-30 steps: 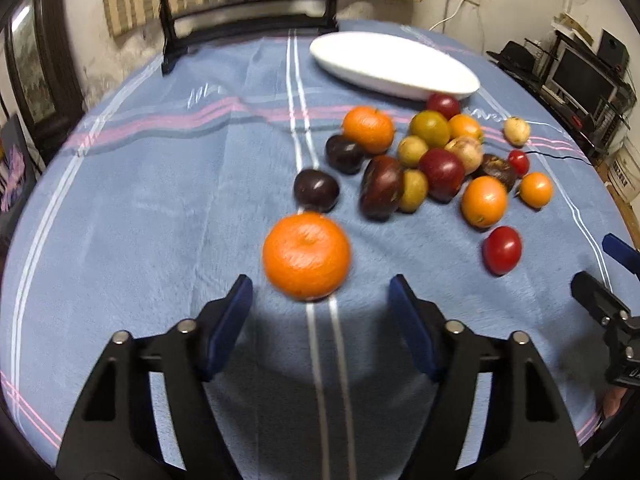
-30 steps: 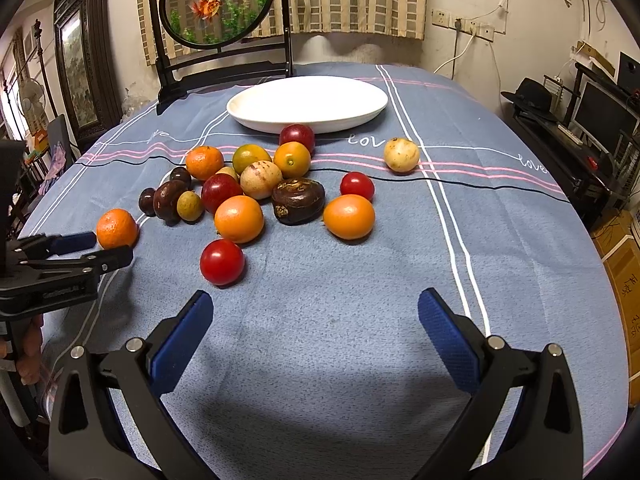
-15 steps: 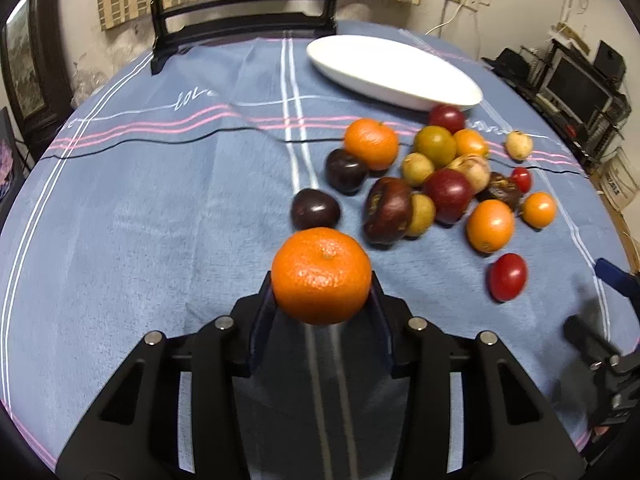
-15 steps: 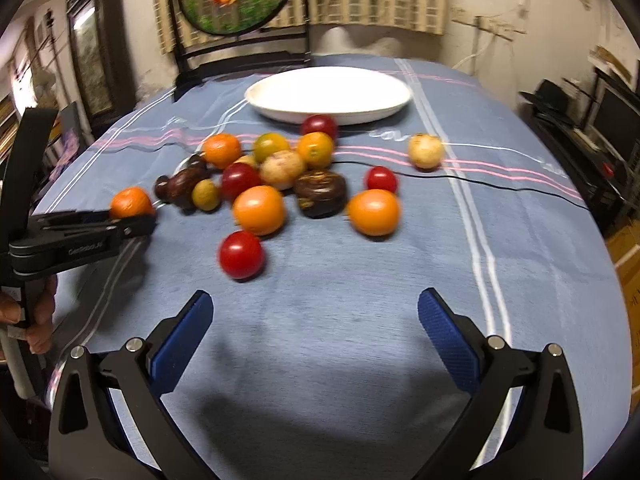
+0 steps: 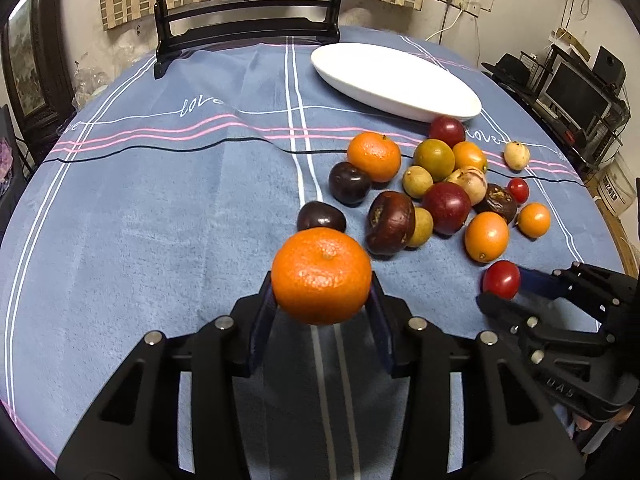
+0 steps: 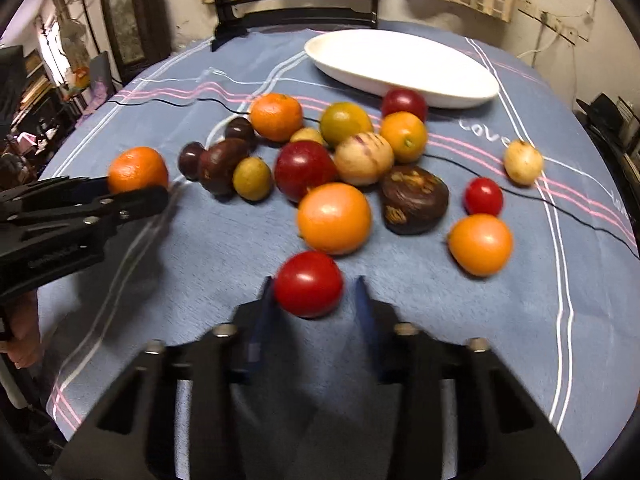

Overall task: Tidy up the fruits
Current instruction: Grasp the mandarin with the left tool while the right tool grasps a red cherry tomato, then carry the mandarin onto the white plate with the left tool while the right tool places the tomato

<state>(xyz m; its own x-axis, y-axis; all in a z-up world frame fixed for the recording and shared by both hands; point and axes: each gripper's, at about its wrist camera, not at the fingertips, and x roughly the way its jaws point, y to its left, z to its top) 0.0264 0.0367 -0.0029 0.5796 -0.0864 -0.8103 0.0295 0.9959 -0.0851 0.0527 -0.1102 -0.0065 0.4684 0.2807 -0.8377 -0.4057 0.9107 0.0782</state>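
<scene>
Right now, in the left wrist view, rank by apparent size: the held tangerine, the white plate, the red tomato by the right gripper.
1. white plate, widest, even at the far end of the table.
2. tangerine in the left gripper, enlarged by nearness to the camera.
3. red tomato, clearly smallest.

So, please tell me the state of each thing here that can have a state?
Left claw: shut on the mandarin, raised off the cloth.
Right claw: around the red tomato, a gap on one side; closure unclear.
White dish: empty.
Fruit pile: loose on the tablecloth.
</scene>
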